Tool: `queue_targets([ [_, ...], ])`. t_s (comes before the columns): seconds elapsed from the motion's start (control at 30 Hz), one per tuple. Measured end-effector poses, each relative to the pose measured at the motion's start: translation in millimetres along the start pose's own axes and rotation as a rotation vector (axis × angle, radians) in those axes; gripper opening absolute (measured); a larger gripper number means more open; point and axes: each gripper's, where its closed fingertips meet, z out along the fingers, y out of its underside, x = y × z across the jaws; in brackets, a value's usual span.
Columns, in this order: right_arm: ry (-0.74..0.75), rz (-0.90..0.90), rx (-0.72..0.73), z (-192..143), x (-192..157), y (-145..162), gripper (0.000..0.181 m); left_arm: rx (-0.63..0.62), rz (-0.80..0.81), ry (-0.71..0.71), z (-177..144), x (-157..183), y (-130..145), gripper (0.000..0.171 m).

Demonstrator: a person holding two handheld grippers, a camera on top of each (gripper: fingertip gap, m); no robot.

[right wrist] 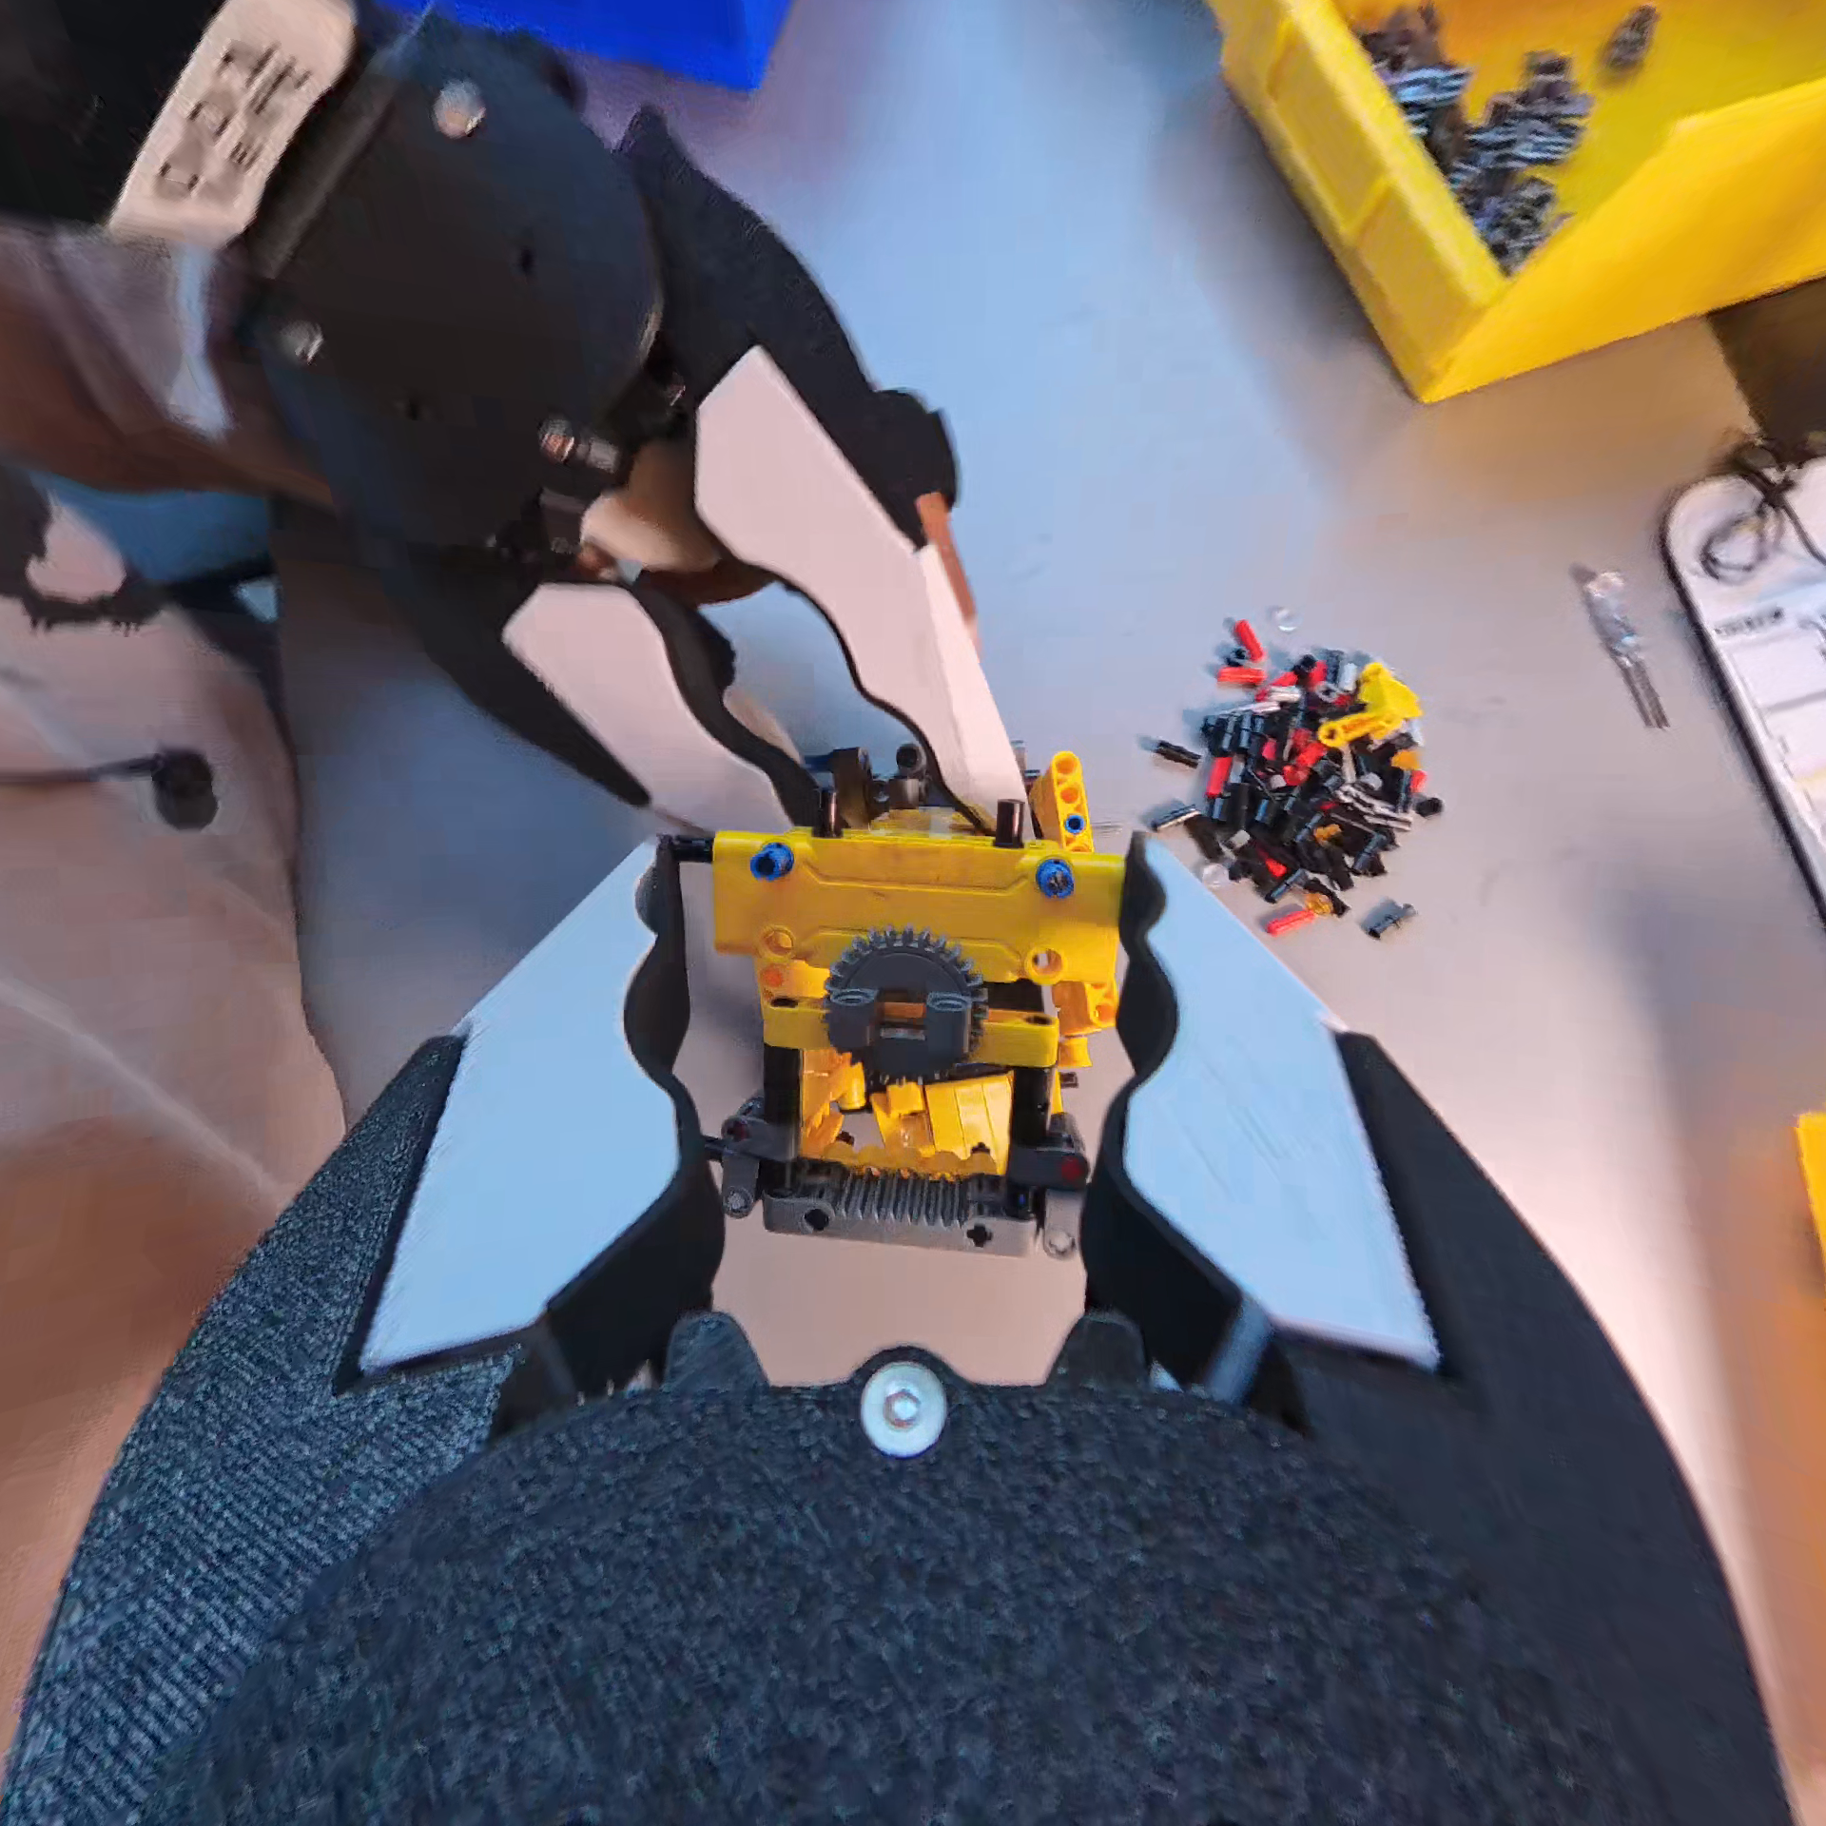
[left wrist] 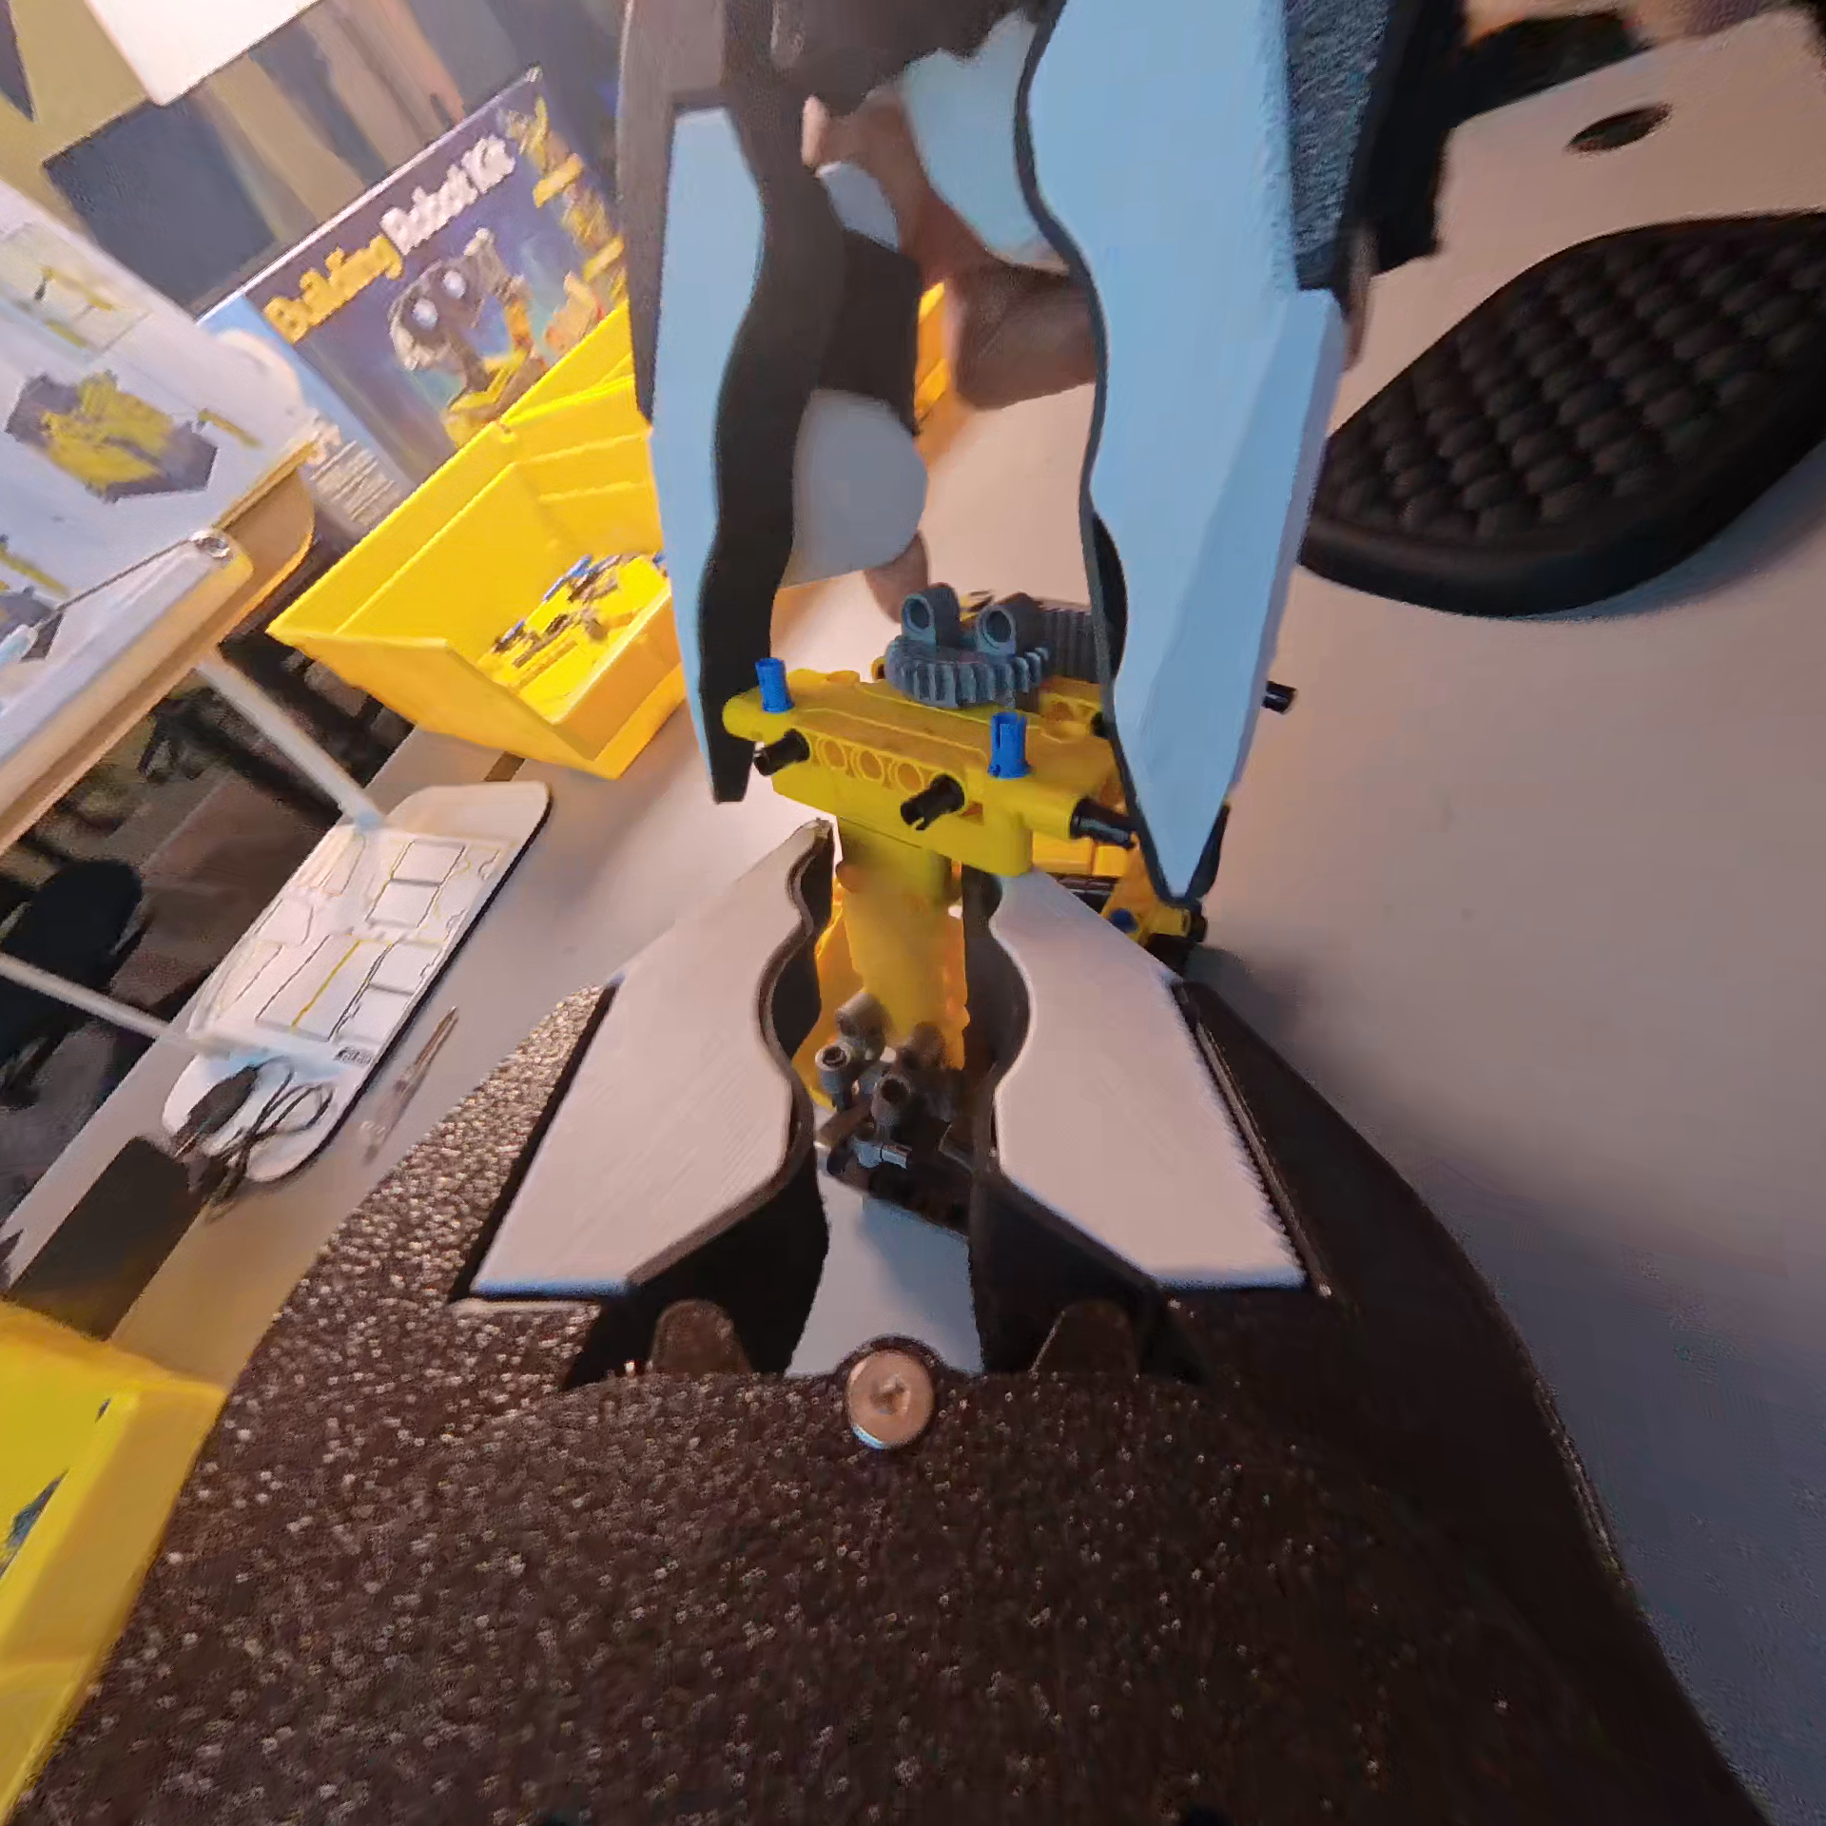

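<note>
Both grippers seemingly clamp the yellow brick model [right wrist: 914,949], grey gear [right wrist: 904,1008] on top; left gripper [left wrist: 904,870], right gripper [right wrist: 894,860].

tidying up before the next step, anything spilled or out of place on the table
A heap of small loose parts, black, red and yellow, lies on the bare table right of the yellow model, outside the yellow bin. A few pieces have strayed from the heap's edge. Nothing else looks off.

Yellow bins [left wrist: 514,553], a kit box [left wrist: 435,296], loose pile of small pegs [right wrist: 1304,771] on the grey table [right wrist: 1087,395]
</note>
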Motion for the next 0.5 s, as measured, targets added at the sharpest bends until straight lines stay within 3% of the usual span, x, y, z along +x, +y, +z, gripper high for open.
queue_targets([
  [0.13,-0.136,-0.164,0.030,-10,-8,6,0.087,0.151,-0.198,0.271,-14,11,-12,0.050],
  [0.2,-0.220,-0.224,0.073,-14,-17,8,0.085,0.171,-0.288,0.328,-16,8,-12,0.055],
  [0.33,-0.283,-0.274,0.132,-11,-24,4,0.085,0.156,-0.313,0.493,-17,34,-12,0.038],
  [0.37,-0.295,-0.290,0.132,-11,-26,4,0.085,0.148,-0.292,0.457,-13,33,-10,0.027],
  [0.5,-0.288,-0.312,0.063,-10,-24,4,0.085,0.117,-0.250,0.395,-12,27,-8,0.024],
])
